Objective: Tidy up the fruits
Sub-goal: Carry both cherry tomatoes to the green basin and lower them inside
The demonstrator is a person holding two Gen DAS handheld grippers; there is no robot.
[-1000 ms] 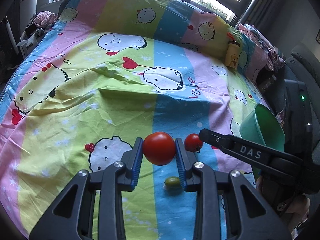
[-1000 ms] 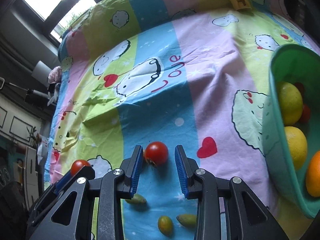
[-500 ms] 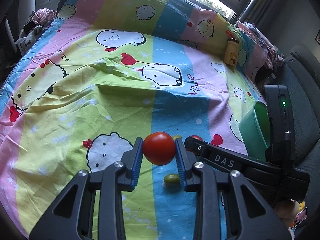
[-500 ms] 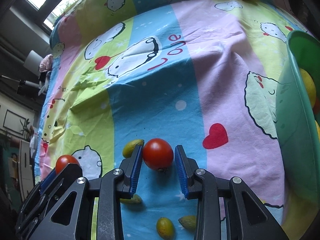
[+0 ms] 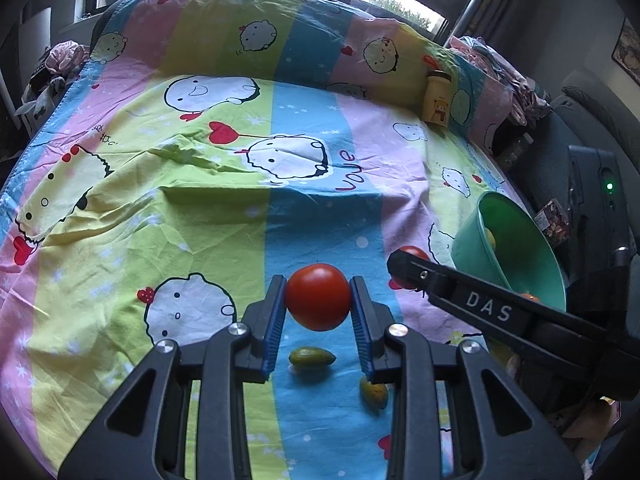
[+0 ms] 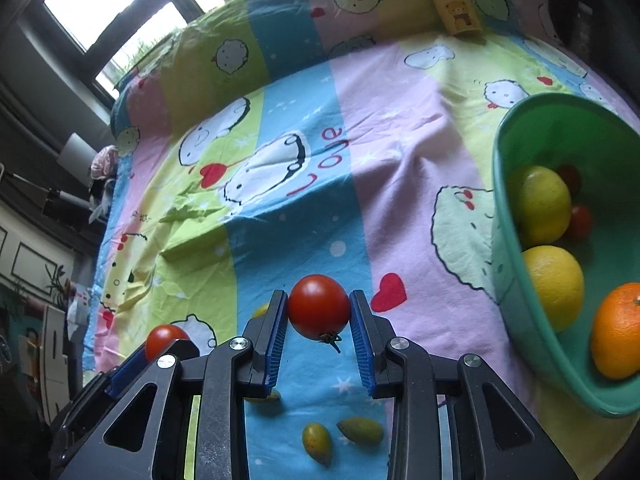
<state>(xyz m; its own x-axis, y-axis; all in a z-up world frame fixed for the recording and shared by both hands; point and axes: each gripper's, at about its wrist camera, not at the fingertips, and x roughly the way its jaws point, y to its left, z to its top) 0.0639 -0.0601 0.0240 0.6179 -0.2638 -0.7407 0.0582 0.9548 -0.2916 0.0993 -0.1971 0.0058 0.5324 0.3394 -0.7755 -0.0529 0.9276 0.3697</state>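
In the left wrist view my left gripper (image 5: 318,280) is shut on a round red tomato (image 5: 319,304), held above the blue stripe of the sheet. To its right the right gripper's black finger (image 5: 480,308) reaches in, with a second tomato (image 5: 412,252) showing behind its tip. The right wrist view shows my right gripper (image 6: 318,295) shut on that stemmed tomato (image 6: 319,312), clear of the sheet. A green bowl (image 6: 498,200) tilts at the right, holding two lemons (image 6: 544,204), an orange (image 6: 618,330) and small tomatoes (image 6: 580,222). The left gripper's tomato (image 6: 166,340) shows at lower left.
Small green-yellow fruits (image 5: 312,357) (image 6: 317,438) lie on the blue stripe under both grippers. The cartoon bedsheet (image 5: 200,220) is wrinkled left of centre. A yellow bottle (image 5: 436,98) stands at the far right by the pillow. A dark chair (image 5: 592,208) flanks the bowl (image 5: 516,264).
The stemmed tomato lay on the sheet near the right gripper's fingertips; it now sits pinched between the pads and lifted. The left gripper kept its tomato and drifted slightly.
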